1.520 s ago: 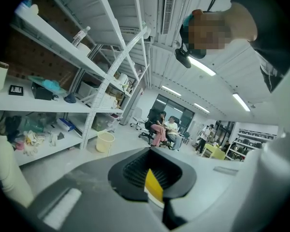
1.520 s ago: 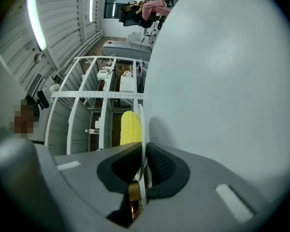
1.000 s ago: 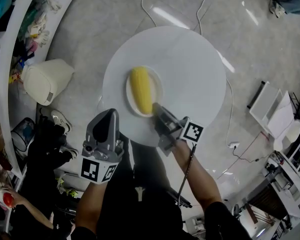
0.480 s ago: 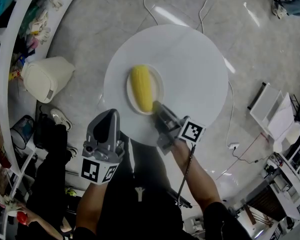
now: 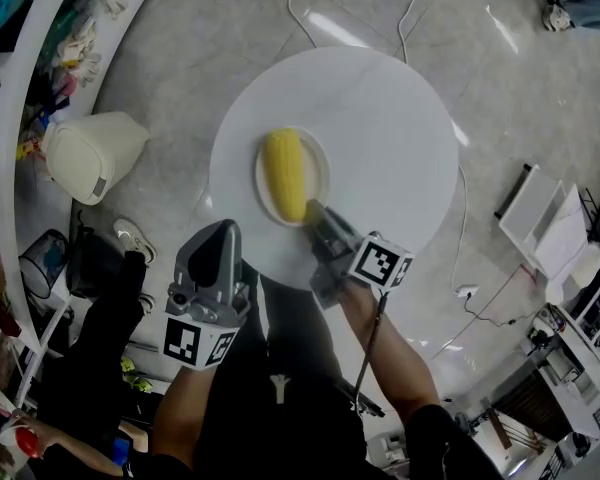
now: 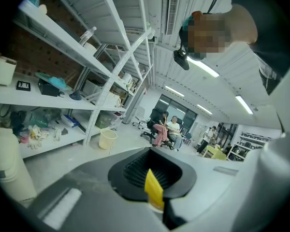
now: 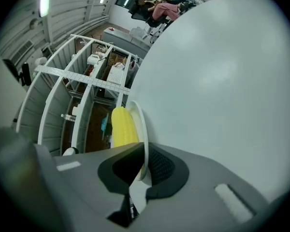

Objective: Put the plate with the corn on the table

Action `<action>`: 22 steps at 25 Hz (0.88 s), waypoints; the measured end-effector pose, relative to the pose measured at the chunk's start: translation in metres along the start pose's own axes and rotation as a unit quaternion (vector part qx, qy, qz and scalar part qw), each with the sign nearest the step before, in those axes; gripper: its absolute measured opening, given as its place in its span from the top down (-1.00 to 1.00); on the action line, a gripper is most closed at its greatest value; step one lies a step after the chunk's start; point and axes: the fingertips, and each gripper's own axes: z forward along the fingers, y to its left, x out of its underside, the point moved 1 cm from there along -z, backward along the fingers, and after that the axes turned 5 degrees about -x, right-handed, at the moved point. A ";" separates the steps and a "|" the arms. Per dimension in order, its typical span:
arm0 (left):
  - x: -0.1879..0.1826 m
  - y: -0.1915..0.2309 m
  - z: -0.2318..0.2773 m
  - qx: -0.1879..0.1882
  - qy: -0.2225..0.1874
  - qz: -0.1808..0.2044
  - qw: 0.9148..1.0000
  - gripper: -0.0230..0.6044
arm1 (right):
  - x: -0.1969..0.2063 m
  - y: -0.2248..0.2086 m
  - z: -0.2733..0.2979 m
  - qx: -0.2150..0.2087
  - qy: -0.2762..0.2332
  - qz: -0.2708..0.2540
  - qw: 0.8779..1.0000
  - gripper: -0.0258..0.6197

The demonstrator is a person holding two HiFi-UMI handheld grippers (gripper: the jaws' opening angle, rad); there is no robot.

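On table (image 7: 217, 81), R claw (image 7: 144, 164) closing onto plate (image 7: 140, 124)

Glossy grey floor (image 5: 180, 28), white cables (image 5: 291, 8) trailing across it. Cream bin (image 5: 88, 160) standing on it. White metal shelving racks (image 6: 113, 64), cluttered, along one side. Ceiling strip lights (image 6: 203, 67) on. People (image 6: 165, 128) seated far off.

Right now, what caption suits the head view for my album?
From above: right gripper, jaws just closing, grips the rim of the plate of corn on a white table.
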 end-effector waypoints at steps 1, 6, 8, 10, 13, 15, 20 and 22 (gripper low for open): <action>0.000 0.000 -0.001 0.001 0.000 0.000 1.000 0.92 | 0.000 0.001 0.000 0.002 -0.002 -0.003 1.000 0.84; 0.002 -0.001 -0.005 0.004 0.002 0.000 1.000 0.92 | -0.001 -0.001 -0.004 0.050 0.010 -0.051 0.997 0.81; 0.003 -0.001 -0.006 0.004 0.002 0.000 1.000 0.92 | 0.000 -0.002 -0.004 0.059 0.012 -0.060 0.996 0.80; 0.004 0.000 -0.008 0.004 0.003 0.000 1.000 0.92 | 0.002 -0.003 -0.004 0.069 0.017 -0.072 0.995 0.78; 0.004 0.002 -0.010 0.005 0.003 -0.001 1.000 0.92 | 0.003 -0.003 -0.005 0.082 0.020 -0.086 0.993 0.75; 0.003 0.004 -0.010 0.004 0.003 -0.001 1.000 0.92 | 0.004 -0.003 -0.004 0.084 0.020 -0.086 0.993 0.75; 0.003 0.006 -0.012 0.003 0.001 -0.002 1.000 0.92 | 0.003 0.001 -0.006 0.097 0.025 -0.112 0.989 0.72; 0.003 0.006 -0.012 0.002 0.002 -0.003 1.000 0.92 | 0.002 0.003 -0.006 0.105 0.030 -0.132 0.985 0.69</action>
